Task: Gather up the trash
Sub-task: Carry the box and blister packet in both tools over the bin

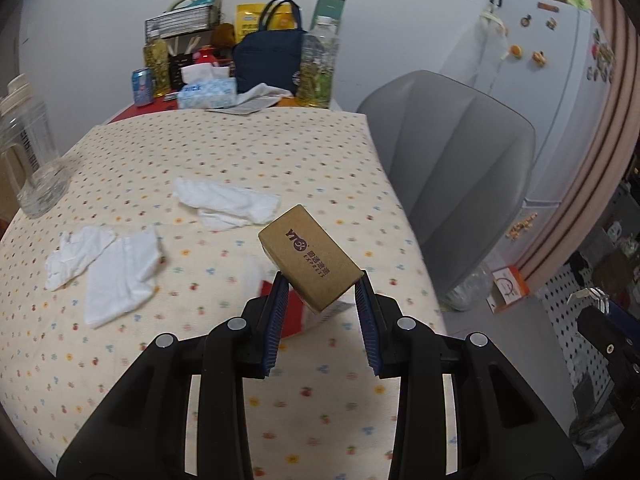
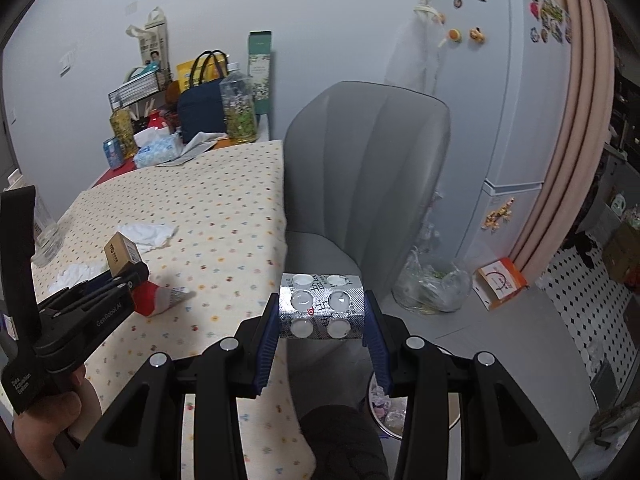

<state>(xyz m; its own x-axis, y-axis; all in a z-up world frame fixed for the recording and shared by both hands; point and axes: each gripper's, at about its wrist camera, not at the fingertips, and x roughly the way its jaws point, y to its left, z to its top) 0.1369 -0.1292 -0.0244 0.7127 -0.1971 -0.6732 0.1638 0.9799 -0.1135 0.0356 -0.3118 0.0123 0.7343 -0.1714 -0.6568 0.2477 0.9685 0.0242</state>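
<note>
My left gripper [image 1: 322, 280] is shut on a small brown cardboard box [image 1: 310, 256] and holds it above the dotted tablecloth [image 1: 240, 152]. It also shows in the right wrist view [image 2: 120, 276] with the box [image 2: 122, 258]. My right gripper [image 2: 322, 310] is shut on a silver blister pack [image 2: 322, 306], held off the table's right edge in front of the grey chair [image 2: 368, 160]. White crumpled tissues [image 1: 228, 200] [image 1: 108, 268] lie on the cloth. A red and white wrapper [image 2: 160, 298] lies under the left gripper. A bin with trash [image 2: 384, 408] shows below the right gripper.
A clear jar [image 1: 36, 160] stands at the table's left edge. A tissue box [image 1: 206, 94], navy bag [image 1: 272, 56] and bottles [image 1: 320, 64] crowd the far end. A fridge [image 2: 516, 80], a plastic bag [image 2: 432, 284] and an orange box [image 2: 502, 282] are on the right.
</note>
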